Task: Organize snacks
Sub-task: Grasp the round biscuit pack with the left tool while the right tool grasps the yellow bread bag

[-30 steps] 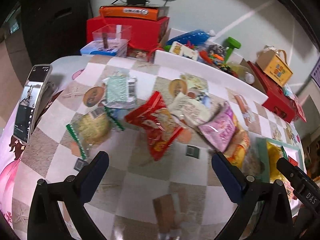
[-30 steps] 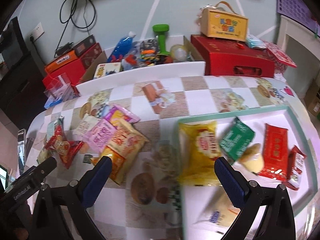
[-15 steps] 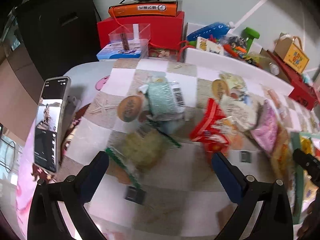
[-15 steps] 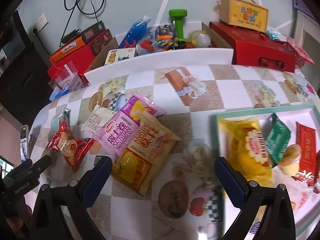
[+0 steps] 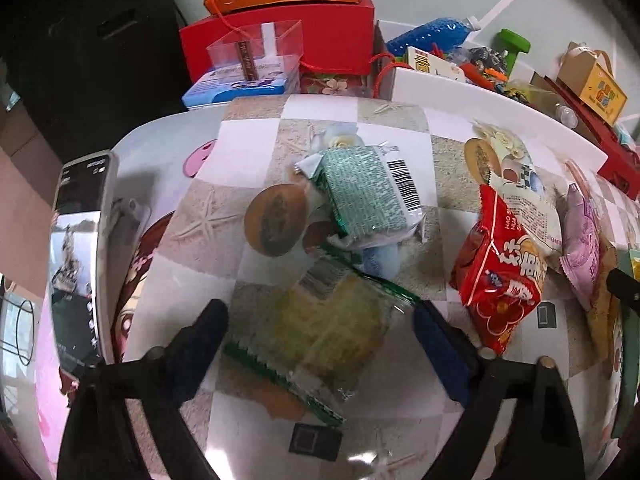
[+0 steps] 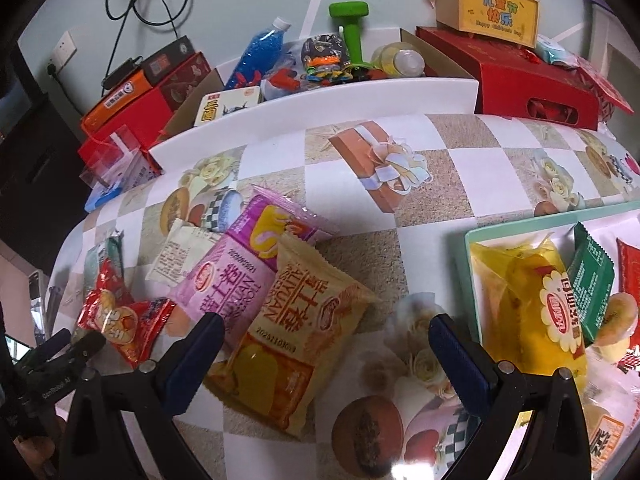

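Observation:
In the left wrist view a clear packet with green edges and pale yellow contents [image 5: 332, 328] lies on the checkered tablecloth. My left gripper [image 5: 320, 340] straddles it and its jaws are closing, with the pads beside the packet's edges and not pressing. A green barcode packet [image 5: 368, 196] and a red packet [image 5: 500, 280] lie further off. In the right wrist view my right gripper [image 6: 324, 344] stands open over a yellow-orange packet [image 6: 304, 340], which overlaps a pink packet [image 6: 232, 280]. A teal-rimmed tray [image 6: 472, 240] at the right holds several snacks.
A phone on a stand [image 5: 76, 260] stands at the table's left edge. Red boxes [image 5: 320, 40], a clear plastic box [image 5: 256, 56] and a cardboard box of toys [image 6: 320, 64] crowd the far side behind a white rim [image 6: 320, 96]. The left gripper [image 6: 60, 356] shows at lower left.
My left gripper moved left and lower, from above the red packet to around the clear green-edged packet, and its jaws narrowed. My right gripper moved left from the tray to over the yellow-orange packet.

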Action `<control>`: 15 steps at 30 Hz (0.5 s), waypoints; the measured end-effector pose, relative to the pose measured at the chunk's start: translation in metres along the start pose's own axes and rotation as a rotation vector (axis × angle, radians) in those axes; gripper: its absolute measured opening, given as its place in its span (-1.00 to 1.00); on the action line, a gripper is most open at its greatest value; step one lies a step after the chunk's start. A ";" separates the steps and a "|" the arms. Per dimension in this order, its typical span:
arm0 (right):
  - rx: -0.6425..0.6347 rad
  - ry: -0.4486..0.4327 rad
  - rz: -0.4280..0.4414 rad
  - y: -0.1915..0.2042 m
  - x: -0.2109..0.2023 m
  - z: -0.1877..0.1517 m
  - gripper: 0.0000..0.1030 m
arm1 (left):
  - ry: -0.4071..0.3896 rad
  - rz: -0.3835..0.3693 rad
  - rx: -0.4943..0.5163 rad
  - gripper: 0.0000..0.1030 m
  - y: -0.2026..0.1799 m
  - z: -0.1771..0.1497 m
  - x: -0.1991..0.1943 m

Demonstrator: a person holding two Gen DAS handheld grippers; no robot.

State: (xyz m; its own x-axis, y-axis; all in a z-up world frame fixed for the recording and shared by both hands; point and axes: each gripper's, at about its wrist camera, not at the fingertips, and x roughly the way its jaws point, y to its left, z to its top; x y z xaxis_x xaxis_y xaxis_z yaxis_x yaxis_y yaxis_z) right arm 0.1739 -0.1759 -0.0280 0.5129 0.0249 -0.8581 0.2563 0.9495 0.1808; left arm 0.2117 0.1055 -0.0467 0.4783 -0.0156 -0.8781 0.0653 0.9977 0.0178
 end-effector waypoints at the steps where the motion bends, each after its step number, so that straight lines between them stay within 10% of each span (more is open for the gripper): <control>1: 0.000 0.001 -0.006 0.000 0.001 0.000 0.96 | 0.001 -0.001 0.004 0.68 -0.001 0.001 0.001; 15: -0.045 0.027 0.020 0.009 0.008 -0.009 0.24 | 0.005 -0.035 -0.030 0.04 -0.009 -0.008 -0.004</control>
State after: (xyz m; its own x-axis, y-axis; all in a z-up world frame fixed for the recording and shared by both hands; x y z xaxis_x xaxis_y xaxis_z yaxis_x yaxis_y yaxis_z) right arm 0.1730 -0.1648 -0.0374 0.4949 0.0517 -0.8674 0.2093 0.9617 0.1768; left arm 0.2025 0.0975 -0.0469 0.4717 -0.0503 -0.8803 0.0553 0.9981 -0.0274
